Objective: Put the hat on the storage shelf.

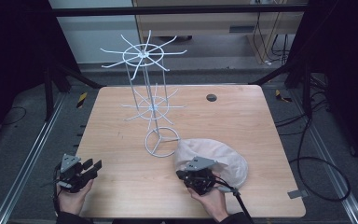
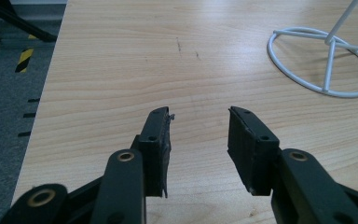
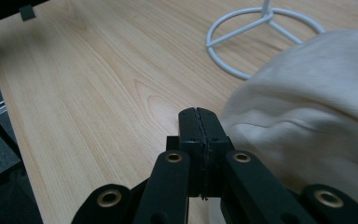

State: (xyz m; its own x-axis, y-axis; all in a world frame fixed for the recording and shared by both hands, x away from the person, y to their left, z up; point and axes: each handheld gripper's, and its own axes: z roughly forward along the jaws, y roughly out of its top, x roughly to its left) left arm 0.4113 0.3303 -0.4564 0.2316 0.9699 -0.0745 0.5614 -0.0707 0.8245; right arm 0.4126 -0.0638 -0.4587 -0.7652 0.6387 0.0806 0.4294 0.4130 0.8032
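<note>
You've got the cream hat (image 1: 223,161) lying on the table (image 1: 121,140) just right of the wire stand (image 1: 156,126), right tool (image 3: 199,122) pinched shut on nothing beside it, left tool (image 2: 199,135) wide open, so I'd open up and grab the brim.

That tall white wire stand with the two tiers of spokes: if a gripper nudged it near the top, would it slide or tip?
Probably tip. The wire stand rises tall on thin rods from a small ring base, so a high push has leverage. It looks light, being thin open wire, and might skid on the smooth table if pushed low. The spokes would likely flex.
</note>
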